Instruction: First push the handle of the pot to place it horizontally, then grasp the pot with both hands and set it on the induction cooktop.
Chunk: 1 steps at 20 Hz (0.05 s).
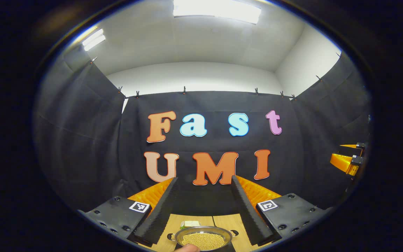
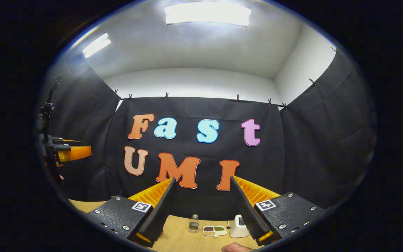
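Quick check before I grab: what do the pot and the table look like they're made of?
Pot: looks like polished metal, probably stainless steel, going by its shiny silvery rim; it holds small yellowish grains. Table: light wood or wood-look laminate, matte, with faint grain and a seam between boards.

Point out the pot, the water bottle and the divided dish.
pot point(image 1: 203, 240), left gripper view, on the grains inside it
water bottle point(image 2: 193, 224), right gripper view, on its body
divided dish point(image 2: 214, 230), right gripper view, on its middle
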Available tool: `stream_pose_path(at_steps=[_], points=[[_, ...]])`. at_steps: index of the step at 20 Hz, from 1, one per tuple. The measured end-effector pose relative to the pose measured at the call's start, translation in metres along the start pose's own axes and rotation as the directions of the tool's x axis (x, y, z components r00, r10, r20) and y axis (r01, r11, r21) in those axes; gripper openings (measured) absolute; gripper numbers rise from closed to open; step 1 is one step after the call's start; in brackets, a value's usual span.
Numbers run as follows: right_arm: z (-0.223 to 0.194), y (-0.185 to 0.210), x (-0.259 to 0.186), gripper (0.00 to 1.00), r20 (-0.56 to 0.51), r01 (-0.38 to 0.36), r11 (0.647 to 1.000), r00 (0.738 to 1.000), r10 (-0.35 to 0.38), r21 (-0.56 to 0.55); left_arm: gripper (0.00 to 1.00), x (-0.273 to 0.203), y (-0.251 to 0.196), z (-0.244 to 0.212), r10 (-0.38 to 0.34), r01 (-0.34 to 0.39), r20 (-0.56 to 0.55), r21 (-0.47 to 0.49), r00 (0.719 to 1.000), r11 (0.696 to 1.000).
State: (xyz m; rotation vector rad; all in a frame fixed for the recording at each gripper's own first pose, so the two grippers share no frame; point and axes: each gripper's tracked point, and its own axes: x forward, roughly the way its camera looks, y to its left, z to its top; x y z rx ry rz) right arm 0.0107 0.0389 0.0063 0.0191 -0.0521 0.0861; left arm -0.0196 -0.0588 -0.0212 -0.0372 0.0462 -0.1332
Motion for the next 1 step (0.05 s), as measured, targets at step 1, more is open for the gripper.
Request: stream_pose_path(at_steps=[1], points=[[0.002,-0.0002,-0.0005,0.93,0.008,0.003,1.0,1.0,-0.003,-0.009,1.0,-0.0009,-0.0031,0.0023,-0.008,0.008,0.005,0.001,1.0,1.0]])
